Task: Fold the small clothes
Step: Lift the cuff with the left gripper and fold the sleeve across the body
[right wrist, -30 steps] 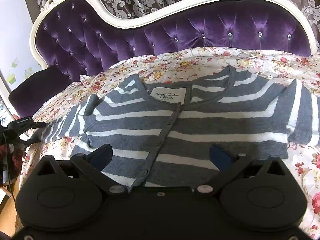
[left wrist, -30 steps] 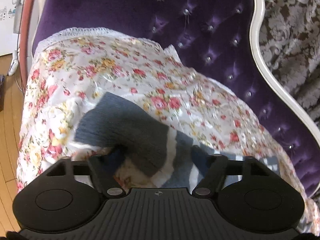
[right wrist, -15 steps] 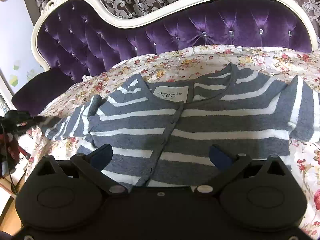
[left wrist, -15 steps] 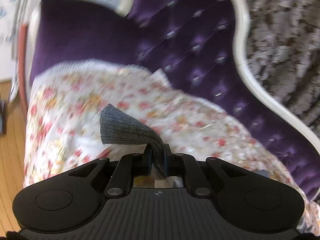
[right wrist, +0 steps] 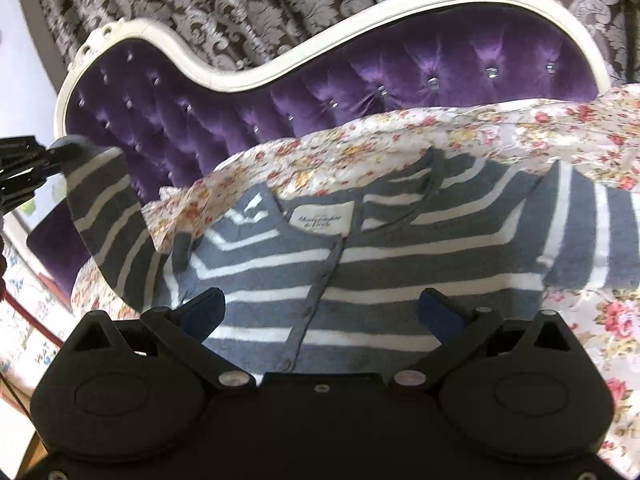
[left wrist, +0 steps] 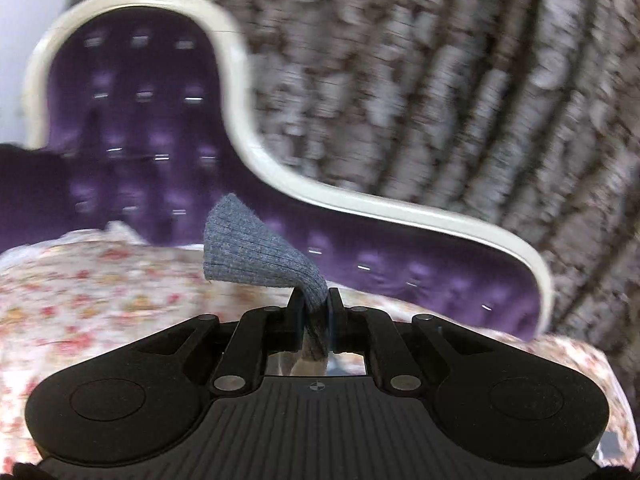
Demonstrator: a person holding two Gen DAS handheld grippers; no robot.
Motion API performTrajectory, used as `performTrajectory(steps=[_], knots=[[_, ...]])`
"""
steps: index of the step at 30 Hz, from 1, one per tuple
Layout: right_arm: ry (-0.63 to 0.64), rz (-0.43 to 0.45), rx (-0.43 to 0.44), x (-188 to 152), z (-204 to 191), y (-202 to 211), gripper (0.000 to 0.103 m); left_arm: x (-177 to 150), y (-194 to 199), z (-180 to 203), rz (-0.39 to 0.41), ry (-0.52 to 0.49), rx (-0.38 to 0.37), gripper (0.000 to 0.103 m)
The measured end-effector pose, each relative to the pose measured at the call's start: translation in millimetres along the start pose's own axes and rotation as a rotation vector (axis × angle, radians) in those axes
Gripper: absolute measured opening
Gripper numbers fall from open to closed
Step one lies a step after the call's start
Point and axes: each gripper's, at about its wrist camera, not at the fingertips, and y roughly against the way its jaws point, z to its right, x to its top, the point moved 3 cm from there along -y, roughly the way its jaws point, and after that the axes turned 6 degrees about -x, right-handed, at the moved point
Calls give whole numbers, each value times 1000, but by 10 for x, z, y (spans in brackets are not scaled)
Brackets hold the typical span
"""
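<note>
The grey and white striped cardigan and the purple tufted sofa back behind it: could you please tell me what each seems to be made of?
Grey and white striped cardigan: apparently a soft knit, possibly cotton or wool; fine ribbing shows on its lifted cuff. Purple tufted sofa back: probably velvet, given its glossy sheen and button tufting.

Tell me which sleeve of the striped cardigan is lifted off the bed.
The sleeve at the picture's left, pinched at its cuff by the left gripper; the other sleeve lies flat.

purple tufted sofa back (right wrist: pixel 360 80) curving under a white carved frame (right wrist: pixel 224 76), floral cover (right wrist: pixel 520 128) lying over the seat, damask curtain (right wrist: pixel 280 0) hanging behind, pale wall (right wrist: pixel 24 40) showing at left
</note>
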Motion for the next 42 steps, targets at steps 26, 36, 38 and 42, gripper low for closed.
performTrajectory(steps=[26,36,38,42], knots=[[-196,71,-64,254,513,139,102,-1314,-372,924,-373,-265,-196,44],[-164,52,-66,213,467,119,102,-1889,204,600,-517,-337,-159,45],[-157,47,-69,201,454,110,102,-1990,290,506,-552,-313,-148,45],[-142,40,-75,176,424,90,102,-2120,470,305,-597,-293,-86,45]])
